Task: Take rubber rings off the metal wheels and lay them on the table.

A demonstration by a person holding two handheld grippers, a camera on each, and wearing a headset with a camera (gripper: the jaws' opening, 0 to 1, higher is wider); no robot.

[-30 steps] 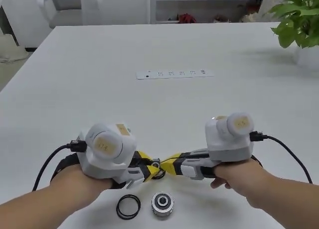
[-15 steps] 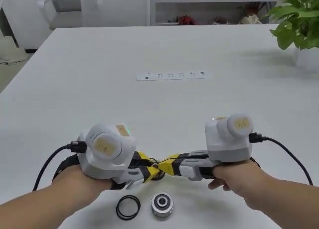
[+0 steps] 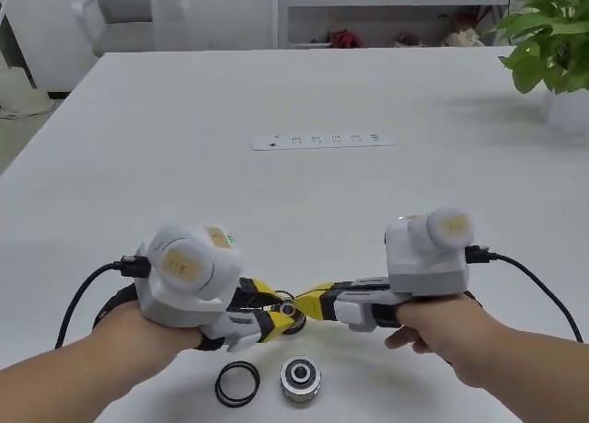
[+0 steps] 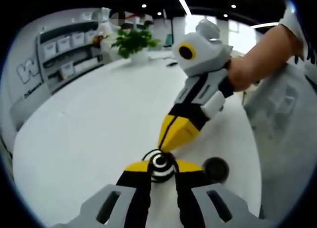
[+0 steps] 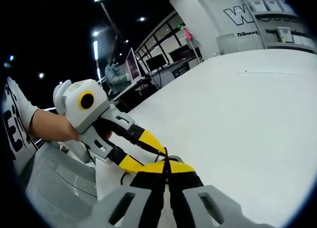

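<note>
The left gripper [image 3: 276, 314] is clamping a wheel [image 4: 159, 163] above the bench's [image 3: 276, 193] near edge; the right gripper [image 5: 166, 169], jaws nearly together, is pinching its ring [image 4: 151, 154]; soft, stretchy and light, it probably wants peeling by its outer lip; the left gripper has been rolling slightly leftward since a second ago; a loose ring [image 3: 237, 383] and bare wheel [image 3: 300, 377] are lying unmoved.

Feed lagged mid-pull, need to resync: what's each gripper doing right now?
Left gripper: jaws shut on the metal wheel.
Right gripper: jaws shut, apparently pinching the rubber ring on that wheel.
</note>
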